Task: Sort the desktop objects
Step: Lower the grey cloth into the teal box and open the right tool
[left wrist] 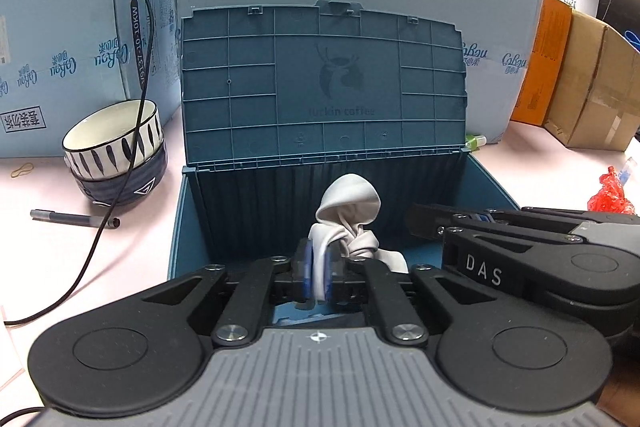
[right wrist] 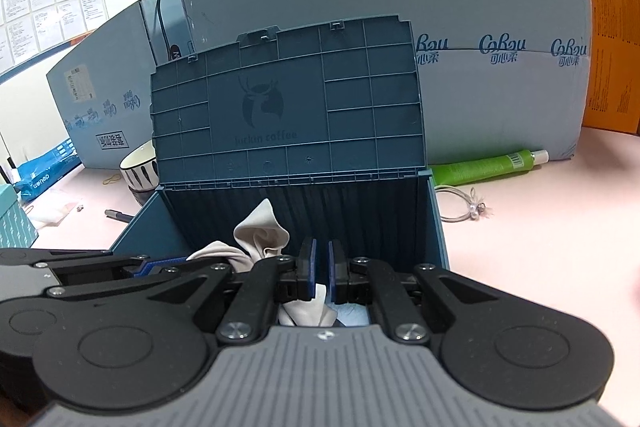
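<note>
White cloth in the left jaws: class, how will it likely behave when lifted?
The white cloth looks floppy: it bunches in soft folds. Probably light, since a thin pinch by the left gripper holds it. Loose ends may drag inside the blue box.
</note>
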`<state>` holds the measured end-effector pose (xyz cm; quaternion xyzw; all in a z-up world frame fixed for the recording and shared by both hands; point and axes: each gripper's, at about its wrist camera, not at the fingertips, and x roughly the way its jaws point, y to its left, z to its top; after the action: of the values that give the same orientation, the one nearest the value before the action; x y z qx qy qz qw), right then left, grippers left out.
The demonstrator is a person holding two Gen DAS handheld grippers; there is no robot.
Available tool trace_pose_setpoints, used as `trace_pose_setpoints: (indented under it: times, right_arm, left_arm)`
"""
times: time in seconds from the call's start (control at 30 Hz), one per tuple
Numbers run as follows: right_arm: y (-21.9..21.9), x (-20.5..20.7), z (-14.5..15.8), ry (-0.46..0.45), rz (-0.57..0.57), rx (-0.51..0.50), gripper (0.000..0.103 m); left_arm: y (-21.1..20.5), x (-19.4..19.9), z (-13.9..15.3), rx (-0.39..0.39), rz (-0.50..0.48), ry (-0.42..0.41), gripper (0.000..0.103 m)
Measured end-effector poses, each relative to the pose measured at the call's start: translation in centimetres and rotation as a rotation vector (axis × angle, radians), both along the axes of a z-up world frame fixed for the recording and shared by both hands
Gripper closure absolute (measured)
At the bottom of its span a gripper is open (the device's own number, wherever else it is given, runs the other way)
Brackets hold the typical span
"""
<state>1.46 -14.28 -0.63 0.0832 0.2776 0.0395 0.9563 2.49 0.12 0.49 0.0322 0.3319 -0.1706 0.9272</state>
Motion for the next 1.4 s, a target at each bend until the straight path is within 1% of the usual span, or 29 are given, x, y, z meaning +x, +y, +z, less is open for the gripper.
trace_pose_setpoints:
  times: [0.03, 0.37, 0.57, 0.9, 1.0, 1.03, 1.07, 1.1, 1.13, 1.23, 1.4]
  right_arm:
    - [0.0, 0.0, 0.0, 0.0, -0.001, -0.001, 0.097]
    - [0.1, 0.2, -0.2, -0.002, 0.016, -0.009, 0.099]
    - [0.1, 0.4, -0.4, -0.002, 0.025, -0.013, 0.099]
    - [0.1, 0.2, -0.6, -0.037, 0.005, -0.003, 0.1]
    - [0.1, 0.1, -0.6, -0.044, 0.002, 0.001, 0.099]
    - [0.1, 0.0, -0.6, -0.048, -0.001, 0.004, 0.097]
    - [0.1, -0.1, -0.5, -0.051, -0.003, 0.007, 0.093]
    - [0.0, -0.2, -0.5, -0.053, -0.005, 0.011, 0.092]
    - [0.0, -0.3, -0.4, -0.056, -0.007, 0.015, 0.091]
    - [-0.1, -0.6, -0.3, -0.064, -0.014, 0.027, 0.089]
    - [-0.3, -1.1, -0.1, -0.07, -0.027, 0.046, 0.088]
  left_arm:
    - [0.0, 0.1, 0.0, 0.003, 0.012, 0.003, 0.072]
    - [-0.2, 0.1, 0.0, 0.017, 0.028, 0.01, 0.073]
    - [-0.1, 0.0, -0.1, 0.019, 0.034, -0.005, 0.074]
    - [0.0, 0.0, -0.2, 0.016, 0.038, -0.011, 0.074]
    - [0.0, -0.1, -0.1, 0.015, 0.039, -0.012, 0.074]
    - [0.0, -0.2, -0.1, 0.013, 0.041, -0.013, 0.074]
    - [0.0, -0.4, 0.0, 0.011, 0.048, -0.02, 0.073]
    - [0.0, -0.6, 0.1, 0.017, 0.061, -0.032, 0.069]
    - [0.0, -0.7, 0.1, 0.027, 0.072, -0.043, 0.064]
    - [0.3, -0.9, 0.3, 0.035, 0.095, -0.044, 0.056]
    - [0.3, -1.6, 0.8, 0.043, 0.098, -0.064, 0.054]
